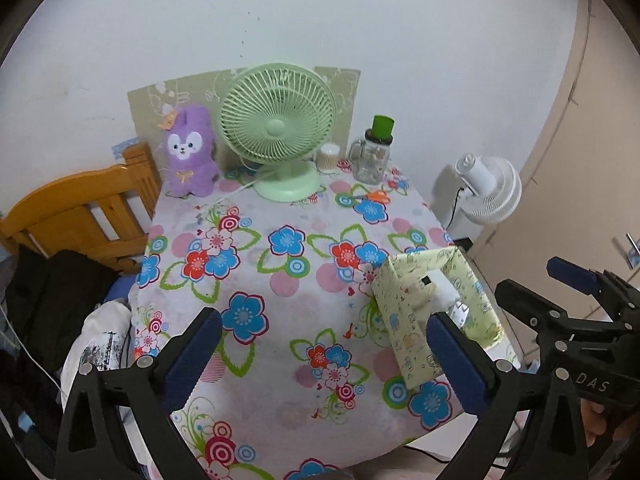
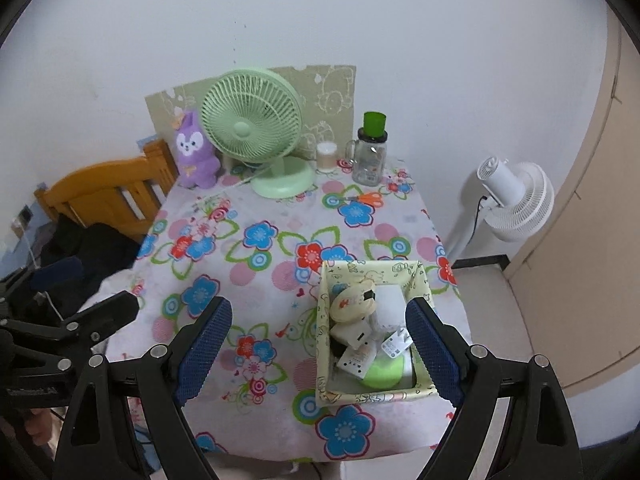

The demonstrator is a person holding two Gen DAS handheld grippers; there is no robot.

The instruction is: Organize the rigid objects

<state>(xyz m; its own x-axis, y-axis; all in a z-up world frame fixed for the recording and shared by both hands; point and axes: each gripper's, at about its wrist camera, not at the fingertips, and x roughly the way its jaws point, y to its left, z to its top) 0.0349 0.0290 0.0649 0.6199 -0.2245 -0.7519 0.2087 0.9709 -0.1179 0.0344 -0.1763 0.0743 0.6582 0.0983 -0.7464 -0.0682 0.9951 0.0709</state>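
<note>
A pale green patterned box [image 2: 423,285] stands at the front right of the flowered table [image 2: 256,240]. It holds several small items: a round cream case [image 2: 352,303], white chargers [image 2: 390,300] and a lime green object [image 2: 382,372]. The same box [image 1: 404,308] shows in the left wrist view, seen from its left side. My left gripper [image 1: 324,356] hangs open above the table's front, left of the box, with nothing between its blue pads. My right gripper [image 2: 320,348] is open too, raised over the box's near left corner, holding nothing. Each gripper appears at the edge of the other's view.
At the back of the table stand a green desk fan [image 2: 252,128], a purple plush rabbit [image 2: 194,152], a small white jar [image 2: 326,156] and a glass mug with a green lid [image 2: 370,152]. Orange scissors [image 2: 370,199] lie near the mug. A wooden bed frame [image 2: 108,192] is left, a white floor fan [image 2: 516,200] right.
</note>
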